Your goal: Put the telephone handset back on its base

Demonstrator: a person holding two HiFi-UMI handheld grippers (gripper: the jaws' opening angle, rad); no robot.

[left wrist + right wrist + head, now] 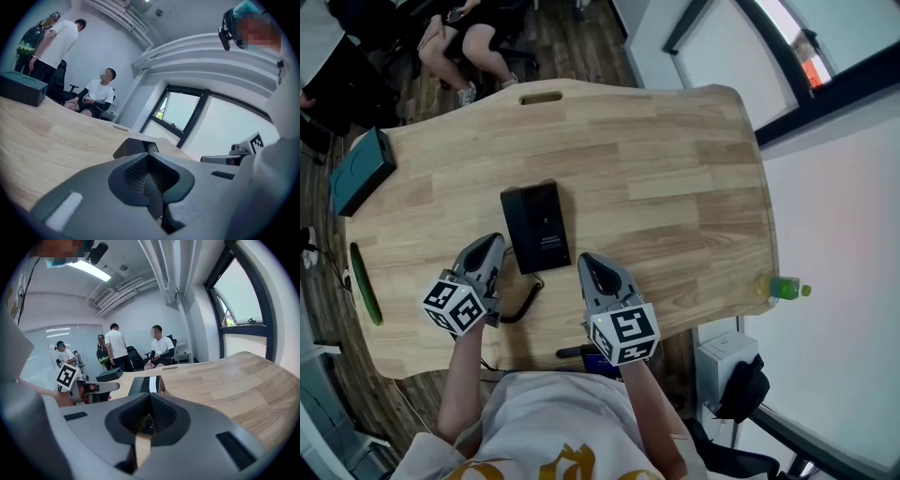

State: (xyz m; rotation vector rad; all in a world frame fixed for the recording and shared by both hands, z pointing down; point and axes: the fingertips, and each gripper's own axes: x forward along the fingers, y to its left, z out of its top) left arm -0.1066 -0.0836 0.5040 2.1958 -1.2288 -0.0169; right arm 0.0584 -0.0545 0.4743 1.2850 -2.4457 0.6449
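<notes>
A black telephone [535, 228] lies flat in the middle of the wooden table [675, 178], and its dark cord [523, 303] curls toward the near edge. Whether the handset rests on the base I cannot tell from above. My left gripper [492, 244] sits just left of the phone's near end, jaws shut with nothing between them. My right gripper [587, 262] is just right of that end, also shut and empty. The phone's near end [133, 146] shows beyond the closed tips of the left gripper [149, 157], and the phone [146, 384] lies ahead of the right gripper [150, 398].
A dark teal box [361, 172] stands at the table's left corner, and a green strip [366, 284] lies along the left edge. A green bottle [783, 287] sits at the right edge. People sit and stand beyond the far edge. A slot [541, 97] is cut near the far edge.
</notes>
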